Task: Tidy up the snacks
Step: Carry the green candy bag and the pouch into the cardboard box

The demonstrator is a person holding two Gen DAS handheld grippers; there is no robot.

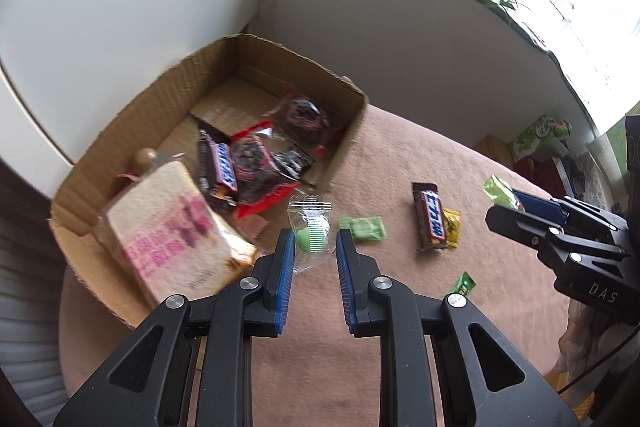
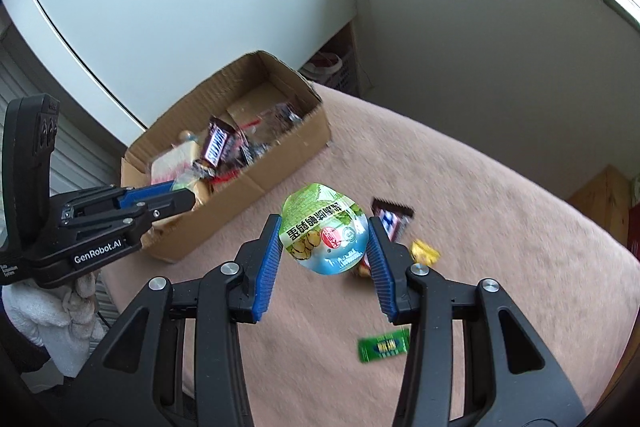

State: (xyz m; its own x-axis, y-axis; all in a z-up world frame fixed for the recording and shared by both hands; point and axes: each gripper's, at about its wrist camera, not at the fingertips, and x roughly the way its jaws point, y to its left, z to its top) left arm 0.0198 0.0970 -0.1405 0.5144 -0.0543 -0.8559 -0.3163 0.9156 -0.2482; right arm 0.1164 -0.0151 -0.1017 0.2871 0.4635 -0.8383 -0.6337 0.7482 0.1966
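1. Left wrist view: our left gripper (image 1: 315,247) has its jaws spread, with a clear sachet (image 1: 310,231) holding a green sweet between the blue pads; we cannot tell whether the pads touch the film. We judge it very light, crinkly and slippery, so a hold across the round sweet should be safer than one on the loose film edge. Just beyond it stands the cardboard box (image 1: 352,131), already holding wrapped bars and a pink packet. On the pink cloth (image 1: 400,155) lie a green candy (image 1: 362,229), a chocolate bar (image 1: 433,221) and a yellow sweet (image 1: 451,227), well apart from the box.

2. Right wrist view: our right gripper (image 2: 325,241) pinches a round green-and-white snack pouch (image 2: 324,229) across its widest part, lifted above the cloth and short of the box. It looks puffy and soft; we think firm pressure could crush its contents. A green sachet (image 2: 384,345) lies nearer us.
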